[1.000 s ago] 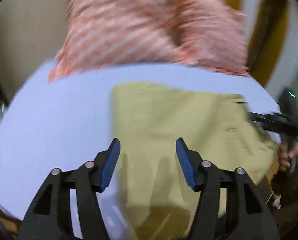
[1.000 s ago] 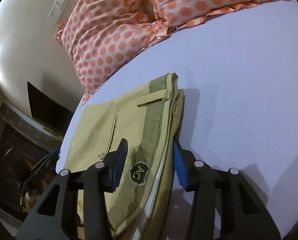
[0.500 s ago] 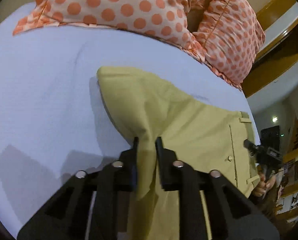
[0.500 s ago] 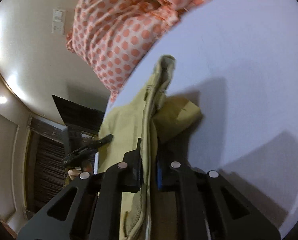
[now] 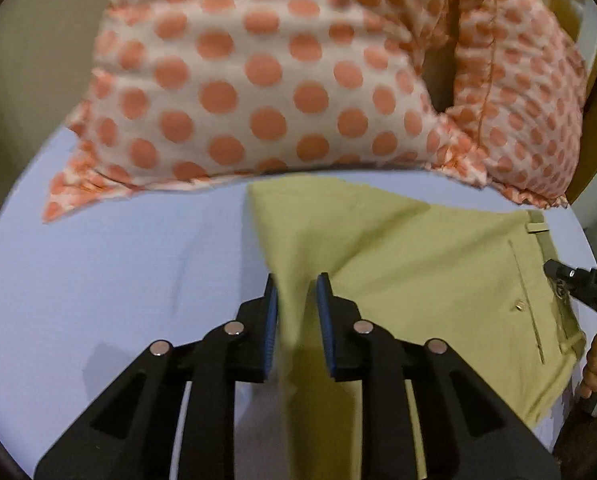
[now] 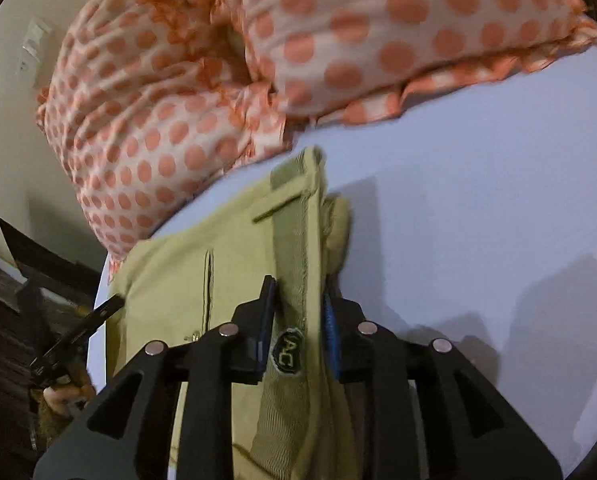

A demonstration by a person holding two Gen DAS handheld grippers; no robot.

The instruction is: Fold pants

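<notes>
The folded olive-yellow pants (image 5: 418,264) lie on a pale blue bedsheet (image 5: 118,280) close to the pillows. My left gripper (image 5: 296,292) has its jaws narrowly apart with a fold of the pants' left edge between them. My right gripper (image 6: 296,300) has its jaws around the ribbed waistband (image 6: 294,240), near a black AC patch (image 6: 286,354). The back pocket slit and a button show in both views. The right gripper also shows at the right edge of the left wrist view (image 5: 578,284).
Two white pillows with orange dots (image 5: 258,80) (image 6: 158,128) lie just beyond the pants. The bed's near edge is at the left of the right wrist view, with dark furniture (image 6: 18,280) past it. The sheet (image 6: 478,200) stretches to the right.
Both grippers closed on the pants and lifted them, then carried them toward the pillows. Their jaws now stand slightly wider apart than half a second ago.
</notes>
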